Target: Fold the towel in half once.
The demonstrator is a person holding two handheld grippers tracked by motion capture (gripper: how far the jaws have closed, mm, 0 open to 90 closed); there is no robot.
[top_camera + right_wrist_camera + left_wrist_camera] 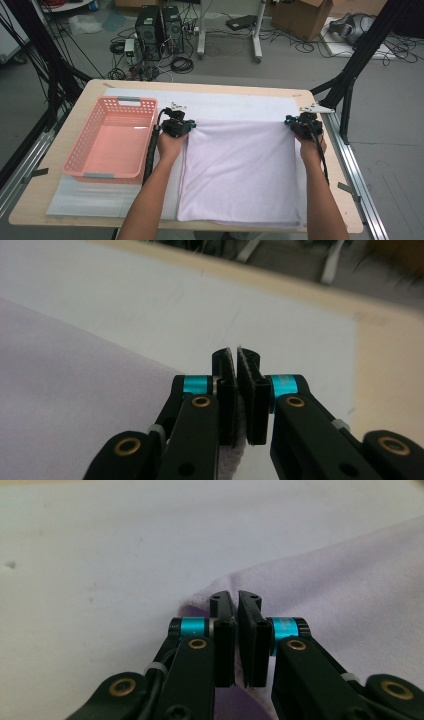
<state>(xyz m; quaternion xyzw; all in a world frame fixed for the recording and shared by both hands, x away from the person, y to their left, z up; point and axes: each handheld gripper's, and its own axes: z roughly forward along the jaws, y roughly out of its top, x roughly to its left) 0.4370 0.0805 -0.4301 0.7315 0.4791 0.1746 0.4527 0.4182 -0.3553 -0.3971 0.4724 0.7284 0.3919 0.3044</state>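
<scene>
The left gripper (235, 600) is clenched on the far left corner of the pale lilac folded cloth (239, 167), and the right gripper (236, 356) pinches its far right corner. The cloth lies flat on a white mat (235, 104) covering the light wooden table (40, 197). Left of the cloth stands a pink plastic lattice basket (111, 138). Beyond the cloth, black computer towers (159, 29) and cables sit on a grey floor (295, 70).
</scene>
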